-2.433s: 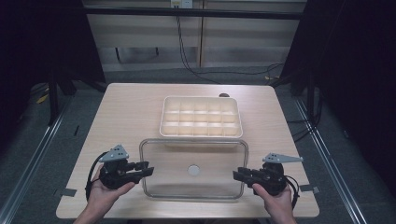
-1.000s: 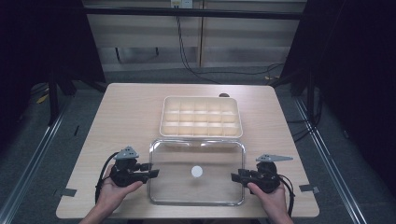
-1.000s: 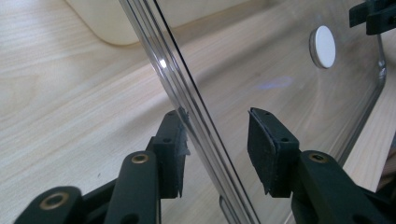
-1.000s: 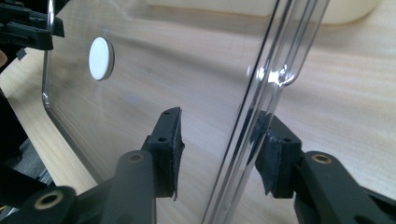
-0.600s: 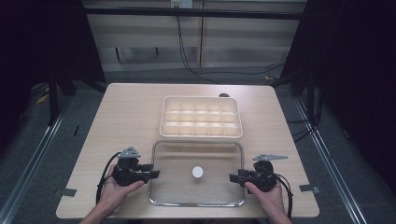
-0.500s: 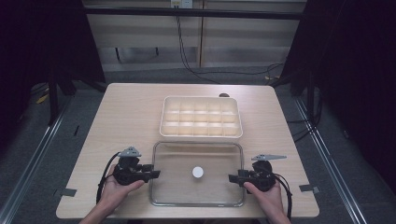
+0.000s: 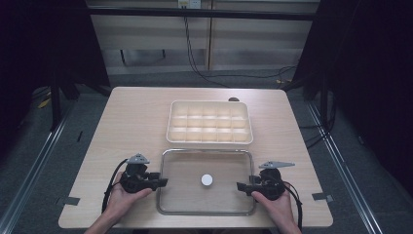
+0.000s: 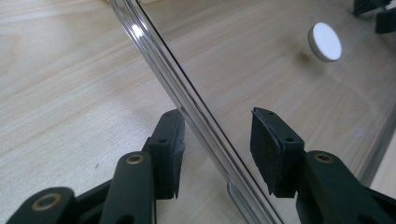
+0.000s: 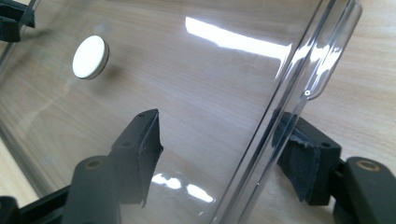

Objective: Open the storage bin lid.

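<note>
Gripper jaws apart on both sides: my left gripper (image 7: 157,182) and right gripper (image 7: 242,186) straddle opposite rims of the clear lid (image 7: 185,170), not clamping it. I judge the matched placement keeps the wide, flat lid level for a two-handed move. It lies on the worktop (image 7: 131,122) just in front of the cream tray (image 7: 210,123), white knob (image 7: 207,180) up.

No readable text anywhere

No letters, numbers, brand marks or signs are showing legibly on anything; the small pale tag at the upper middle of the high view is appearing too blurred to read.
</note>
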Demonstrator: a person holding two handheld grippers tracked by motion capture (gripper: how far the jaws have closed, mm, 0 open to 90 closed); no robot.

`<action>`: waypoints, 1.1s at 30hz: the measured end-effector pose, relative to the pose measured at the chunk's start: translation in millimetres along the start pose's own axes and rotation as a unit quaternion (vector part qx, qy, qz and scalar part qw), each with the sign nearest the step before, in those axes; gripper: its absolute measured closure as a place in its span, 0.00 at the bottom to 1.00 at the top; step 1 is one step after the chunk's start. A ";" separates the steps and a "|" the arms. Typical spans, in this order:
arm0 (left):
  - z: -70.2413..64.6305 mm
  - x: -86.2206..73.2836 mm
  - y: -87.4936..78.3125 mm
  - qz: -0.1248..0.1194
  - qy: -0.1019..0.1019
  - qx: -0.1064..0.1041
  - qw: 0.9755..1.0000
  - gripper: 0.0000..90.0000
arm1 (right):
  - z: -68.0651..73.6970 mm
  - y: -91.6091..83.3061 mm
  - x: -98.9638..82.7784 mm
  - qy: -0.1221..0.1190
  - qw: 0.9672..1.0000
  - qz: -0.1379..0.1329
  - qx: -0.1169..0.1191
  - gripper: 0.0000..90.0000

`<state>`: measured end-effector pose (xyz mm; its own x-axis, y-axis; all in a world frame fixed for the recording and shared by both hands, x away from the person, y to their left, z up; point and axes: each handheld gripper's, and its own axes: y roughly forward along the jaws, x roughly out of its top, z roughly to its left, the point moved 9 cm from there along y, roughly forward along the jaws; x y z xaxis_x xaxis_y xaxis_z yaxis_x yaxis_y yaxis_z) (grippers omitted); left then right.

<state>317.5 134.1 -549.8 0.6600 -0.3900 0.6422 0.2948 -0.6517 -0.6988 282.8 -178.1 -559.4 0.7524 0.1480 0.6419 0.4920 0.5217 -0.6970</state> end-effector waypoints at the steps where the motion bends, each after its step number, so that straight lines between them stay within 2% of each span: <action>1: 0.4 -0.1 1.1 0.001 -0.006 -0.002 1.000 0.61 | -1.1 0.1 0.1 -0.003 1.000 -0.001 -0.007 0.36; 4: 1.1 0.3 2.2 0.003 -0.008 -0.003 1.000 0.61 | -2.4 0.2 0.8 -0.002 1.000 -0.002 -0.009 0.36; 7: 0.4 0.6 1.0 0.003 0.001 -0.001 1.000 0.61 | -2.9 0.4 1.1 -0.002 1.000 -0.003 -0.012 0.36; 10: 1.3 -0.3 3.1 0.009 -0.009 0.000 1.000 0.60 | -4.5 0.1 1.4 -0.002 1.000 -0.002 -0.015 0.36; 12: 3.9 -1.2 4.8 0.012 -0.009 0.005 1.000 0.58 | -5.7 -0.8 1.5 0.000 1.000 0.000 -0.016 0.36; 14: 4.6 -2.3 5.5 0.016 -0.014 0.001 1.000 0.57 | -6.5 -1.4 1.7 0.003 1.000 0.000 -0.012 0.37; 16: 3.6 -2.5 6.2 0.018 -0.009 0.001 1.000 0.56 | -7.4 -1.3 2.1 0.003 1.000 0.000 -0.011 0.37; 18: 2.6 -2.8 6.4 0.020 -0.002 0.004 1.000 0.55 | -9.5 -1.8 2.5 0.001 1.000 -0.001 -0.020 0.35; 19: 1.6 -2.7 6.6 0.020 -0.004 -0.002 1.000 0.53 | -11.1 -3.2 3.3 0.001 1.000 -0.004 -0.027 0.36; 20: 1.4 -2.5 6.5 0.020 -0.006 -0.005 1.000 0.49 | -10.9 -5.9 6.0 0.003 1.000 -0.017 -0.018 0.36; 22: 2.5 -1.6 6.4 0.012 0.015 0.017 1.000 0.48 | -9.9 -9.9 9.8 0.004 0.999 -0.035 -0.006 0.34; 24: 1.1 0.1 4.0 0.006 0.015 0.014 1.000 0.45 | -5.7 -14.3 13.0 -0.003 0.999 -0.049 0.009 0.34; 26: -0.3 2.8 -0.1 -0.006 0.030 0.019 0.999 0.42 | -3.0 -18.4 15.2 -0.007 0.998 -0.060 0.016 0.33; 30: -5.4 6.0 -11.1 -0.031 0.032 0.017 0.999 0.35 | 1.7 -30.6 19.4 -0.017 0.996 -0.083 0.021 0.32; 33: -12.7 4.7 -21.5 -0.038 0.040 0.021 0.998 0.33 | 5.1 -41.0 23.0 -0.025 0.994 -0.099 0.024 0.29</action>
<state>305.6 138.1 -527.8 0.5774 -0.3928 0.7158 0.3717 -0.6541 -0.6588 277.7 -191.8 -514.5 0.6188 0.0791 0.7816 0.6066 0.5841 -0.5393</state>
